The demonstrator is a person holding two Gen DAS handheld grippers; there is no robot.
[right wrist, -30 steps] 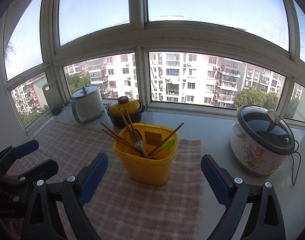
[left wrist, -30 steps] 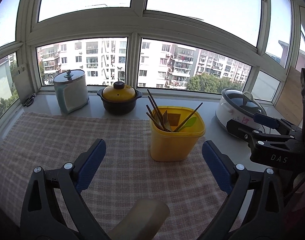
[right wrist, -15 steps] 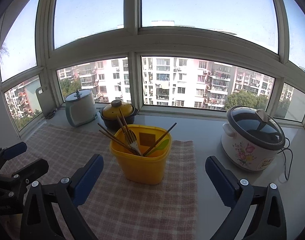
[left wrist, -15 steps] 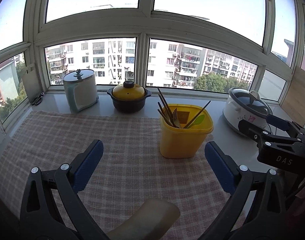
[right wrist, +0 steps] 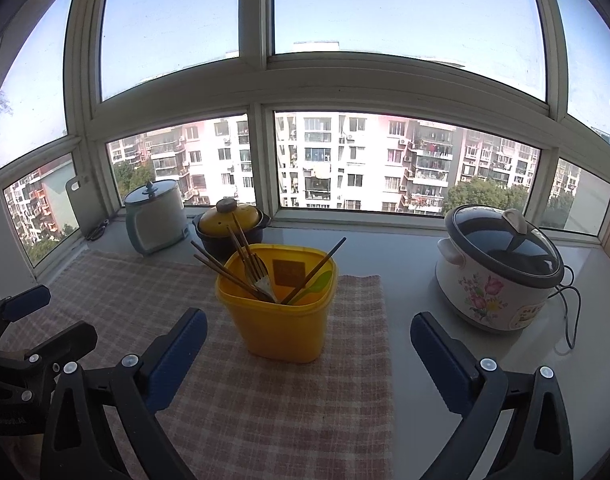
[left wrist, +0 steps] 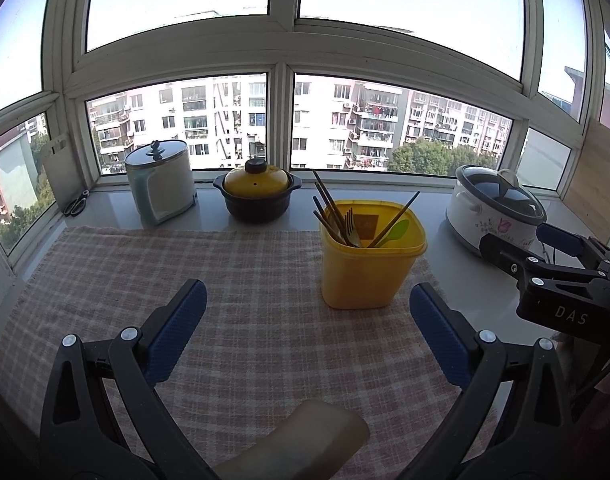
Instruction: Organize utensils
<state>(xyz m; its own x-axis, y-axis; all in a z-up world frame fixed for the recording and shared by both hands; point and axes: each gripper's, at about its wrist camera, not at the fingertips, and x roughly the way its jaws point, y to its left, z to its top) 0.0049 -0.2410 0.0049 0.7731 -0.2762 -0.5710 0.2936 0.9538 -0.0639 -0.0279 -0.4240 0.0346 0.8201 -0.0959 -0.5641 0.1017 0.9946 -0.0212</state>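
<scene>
Both grippers are held wide apart at the jaws and empty: the left gripper (left wrist: 307, 332) is poised over the checked cloth (left wrist: 241, 280), and the right gripper (right wrist: 309, 356) is aimed just short of the yellow container (right wrist: 281, 312). All visible utensils are gathered in that container, on the cloth's right part: the chopsticks (right wrist: 225, 272) lean left, the forks (right wrist: 259, 276) stand mid-bin, and the green spoon (right wrist: 317, 282) lies right. No loose utensil is seen, so the job seems nearly finished. If anything is straightened, the container is best steadied and one handle pinched high.
</scene>
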